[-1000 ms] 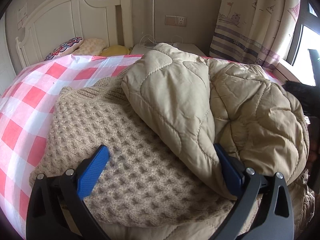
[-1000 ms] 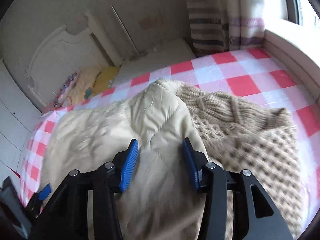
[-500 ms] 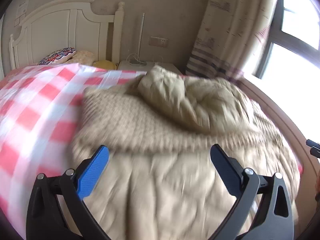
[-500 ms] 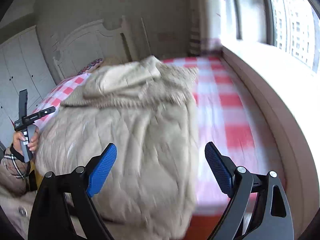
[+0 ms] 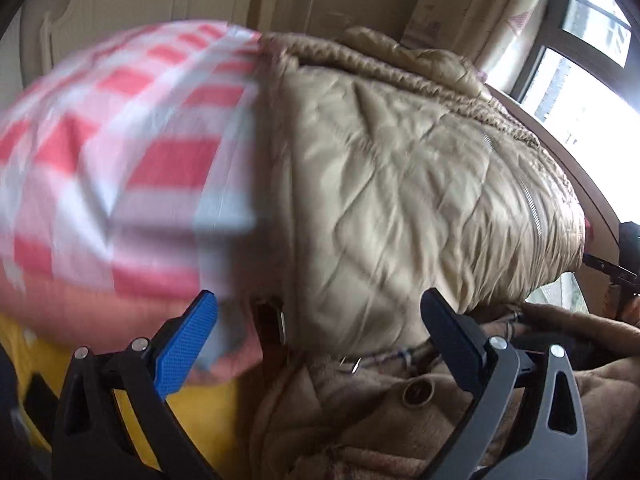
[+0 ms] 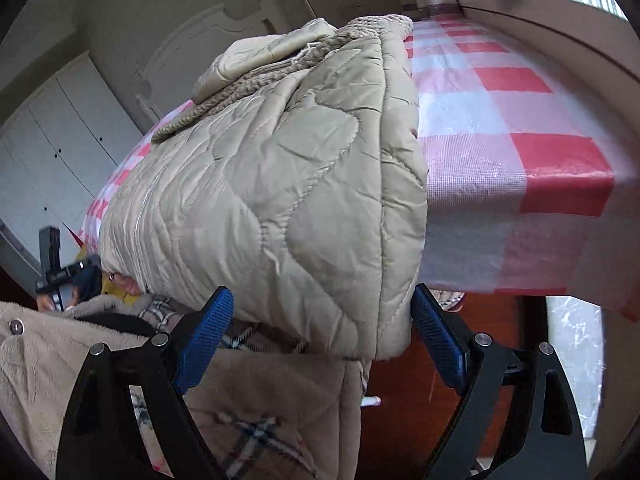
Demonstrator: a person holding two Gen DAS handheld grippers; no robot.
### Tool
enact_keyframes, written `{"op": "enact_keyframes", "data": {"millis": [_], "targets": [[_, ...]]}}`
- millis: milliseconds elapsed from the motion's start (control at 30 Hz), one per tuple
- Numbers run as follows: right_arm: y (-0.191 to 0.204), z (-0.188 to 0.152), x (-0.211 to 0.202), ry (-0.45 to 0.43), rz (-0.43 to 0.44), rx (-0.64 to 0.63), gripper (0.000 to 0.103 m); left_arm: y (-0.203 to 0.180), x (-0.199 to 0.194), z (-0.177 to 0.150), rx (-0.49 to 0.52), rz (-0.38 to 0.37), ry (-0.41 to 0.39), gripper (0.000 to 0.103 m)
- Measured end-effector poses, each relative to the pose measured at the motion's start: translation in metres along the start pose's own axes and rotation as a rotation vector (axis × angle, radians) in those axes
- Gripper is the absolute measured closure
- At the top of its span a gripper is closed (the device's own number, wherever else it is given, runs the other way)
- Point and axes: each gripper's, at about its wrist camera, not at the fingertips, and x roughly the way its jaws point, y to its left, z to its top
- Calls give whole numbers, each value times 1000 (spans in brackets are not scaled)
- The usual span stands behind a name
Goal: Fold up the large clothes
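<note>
A folded beige quilted jacket (image 6: 280, 184), a knitted sweater (image 6: 240, 84) on top of it, lies at the foot edge of a red-and-white checked bed (image 6: 500, 120), while the left gripper (image 5: 320, 328) and right gripper (image 6: 322, 328) both hang spread wide before its hem, gripping nothing.

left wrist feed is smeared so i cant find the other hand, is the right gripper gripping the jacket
Observer: No. The right gripper is open; the quilted jacket hangs its corner between the pads, unclamped.
Operator: any bare bed on the window side
Observer: Yes, the checked sheet lies uncovered from the jacket's edge to the sill side.
Operator: whats past the pile on the other side
Observer: White cupboard doors stand beyond that side of the bed.
</note>
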Motion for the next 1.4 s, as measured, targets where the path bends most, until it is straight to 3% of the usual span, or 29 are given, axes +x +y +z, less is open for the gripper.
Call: {"op": "enact_keyframes", "data": {"millis": [133,200,300,533,633,700,733,767,833,900,1000,1200,1300,1400], "targets": [[-4,5,11,2,36,13,17,13,16,-9,-59,-57,17,2],[6,4,14,-6,48,-22,33,17,27,-9,-78,-68,31,2],[16,4,15,-3,28,-71,45,17,33,-4,-87,-118,25,2],[-4,3,21,-16,59,28,44,41,49,2,-212,-238,2,2],[-4,3,25,-29,72,29,46,40,52,7,-220,-282,-13,2],[3,3,21,-55,84,-18,76,38,55,9,-200,-272,-1,2],[7,2,17,-69,87,-43,78,36,57,10,-190,-263,3,3],[12,1,12,-84,93,-72,82,34,58,11,-186,-266,1,8],[19,-2,1,-101,100,-115,84,28,53,10,-169,-349,-4,73],[26,-5,-12,-107,119,-143,85,19,38,7,-138,-352,-47,89],[37,-6,-40,-156,194,-141,86,0,5,3,-50,-315,-127,92],[76,6,-133,-387,458,-196,86,10,-100,11,-118,-537,-350,92],[88,15,-167,-488,524,-232,86,17,-138,14,-130,-640,-433,92],[90,37,-180,-574,573,-203,86,34,-155,14,-212,-776,-514,91]]}}
